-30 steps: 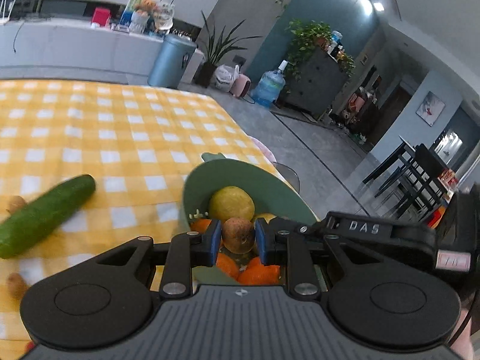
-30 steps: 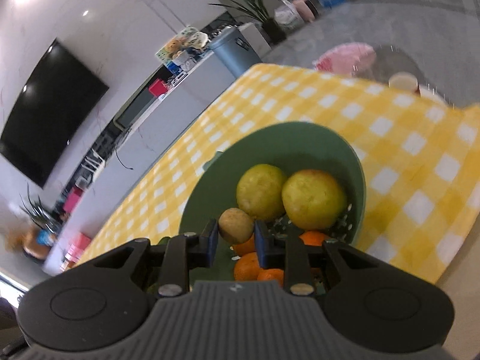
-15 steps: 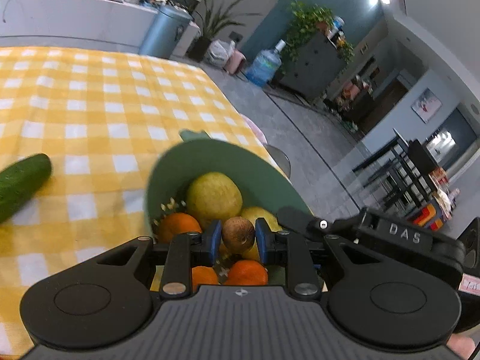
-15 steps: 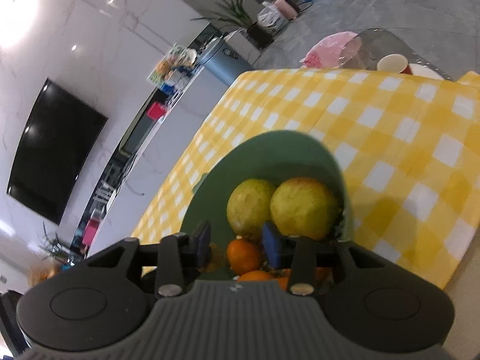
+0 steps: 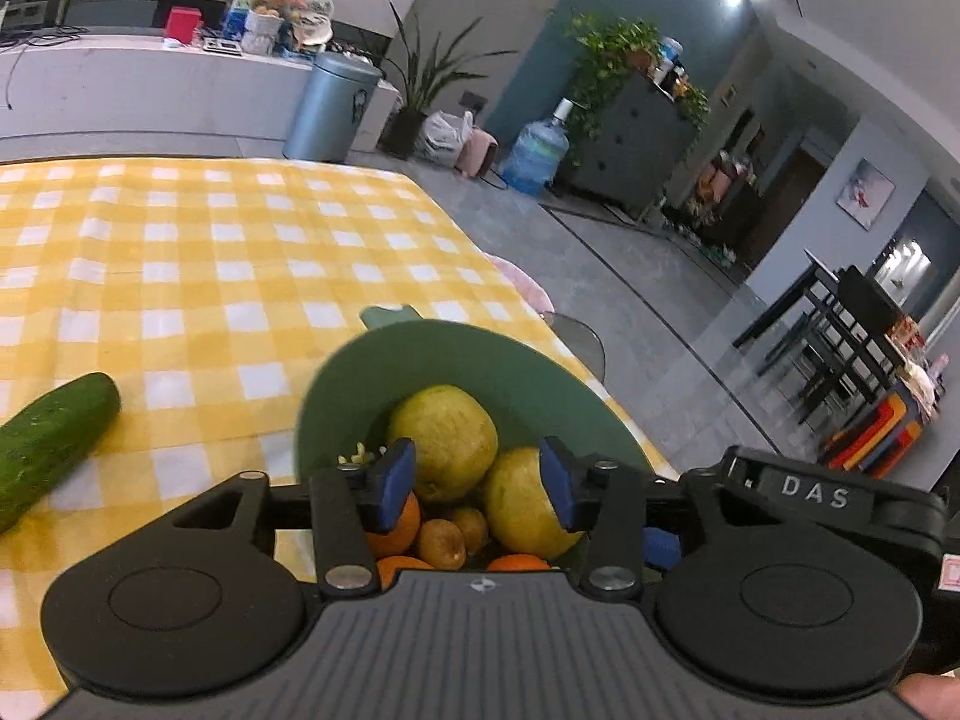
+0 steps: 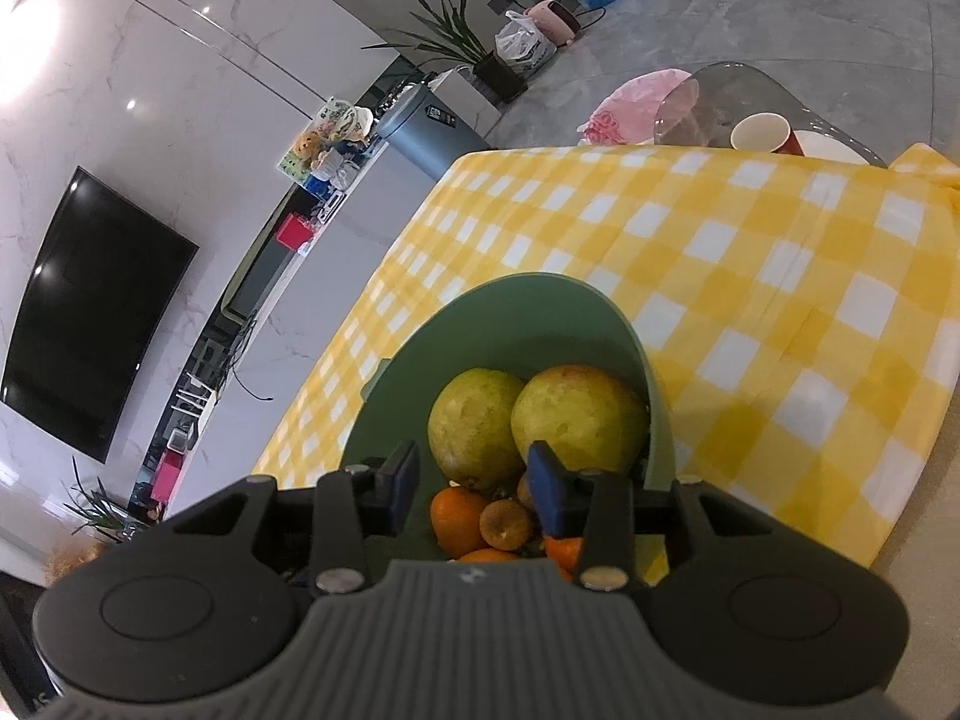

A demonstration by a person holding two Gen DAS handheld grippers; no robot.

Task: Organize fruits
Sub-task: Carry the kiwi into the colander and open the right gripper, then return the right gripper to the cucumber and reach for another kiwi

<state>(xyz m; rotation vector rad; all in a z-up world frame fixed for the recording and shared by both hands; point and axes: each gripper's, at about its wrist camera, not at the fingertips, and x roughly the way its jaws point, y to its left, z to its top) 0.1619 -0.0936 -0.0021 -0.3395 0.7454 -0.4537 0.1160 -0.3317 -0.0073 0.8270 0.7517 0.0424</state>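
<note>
A green bowl (image 5: 456,354) on the yellow checked cloth holds two yellow-green pears (image 5: 444,438), oranges (image 5: 402,525) and two brown kiwis (image 5: 441,542). My left gripper (image 5: 477,489) is open and empty just above the bowl's fruit. In the right wrist view the same bowl (image 6: 522,312) shows the pears (image 6: 576,414), an orange (image 6: 456,519) and a kiwi (image 6: 505,525). My right gripper (image 6: 474,489) is open and empty over the bowl. The other gripper's black body (image 5: 816,495) sits close on the right.
A green cucumber (image 5: 51,444) lies on the cloth left of the bowl. The table edge runs close to the right of the bowl. A paper cup (image 6: 761,133) and a clear chair (image 6: 720,96) stand beyond the table's far corner.
Both grippers opened and let go of their kiwis, which now lie in the bowl among the oranges. The right opened first, the left after.
</note>
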